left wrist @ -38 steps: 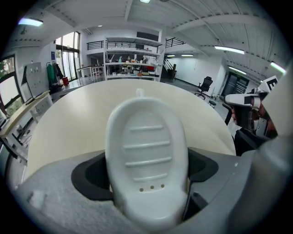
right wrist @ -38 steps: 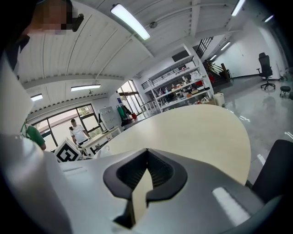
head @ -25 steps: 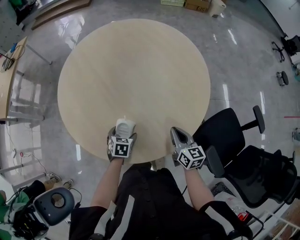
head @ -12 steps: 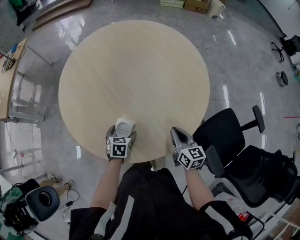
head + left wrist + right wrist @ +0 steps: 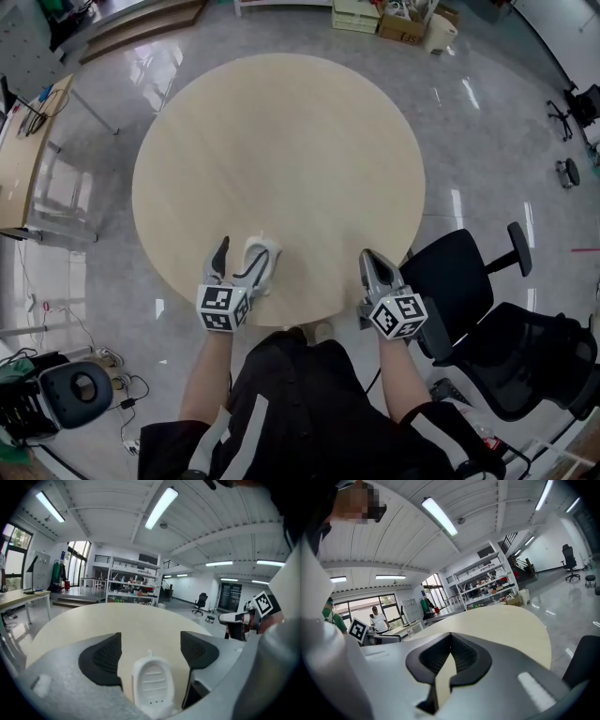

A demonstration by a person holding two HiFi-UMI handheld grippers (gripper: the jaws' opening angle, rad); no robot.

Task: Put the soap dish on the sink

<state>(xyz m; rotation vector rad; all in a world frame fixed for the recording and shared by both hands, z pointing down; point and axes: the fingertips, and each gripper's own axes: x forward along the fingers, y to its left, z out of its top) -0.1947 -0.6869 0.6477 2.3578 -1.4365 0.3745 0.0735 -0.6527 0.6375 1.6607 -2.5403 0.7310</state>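
Note:
A white oval soap dish (image 5: pixel 263 255) (image 5: pixel 152 686) lies on the round pale wooden table (image 5: pixel 281 159) near its front edge. My left gripper (image 5: pixel 240 262) (image 5: pixel 149 651) hovers over the dish with its jaws wide apart and closing. The dish sits low between the black pads (image 5: pixel 101 660), which do not touch it. To the right, my right gripper (image 5: pixel 371 260) (image 5: pixel 449 644) is shut with nothing in it, over the table's front right edge. No sink shows in any view.
Two black office chairs (image 5: pixel 469 272) stand close at the right of the table. A desk (image 5: pixel 23 159) stands at the left, boxes (image 5: pixel 398 23) on the floor beyond. A device with cables (image 5: pixel 70 394) lies on the floor at lower left.
My left gripper has lifted and drawn back from the dish, and its two fingers now show spread apart. The dish stays on the table. My right gripper rose a little.

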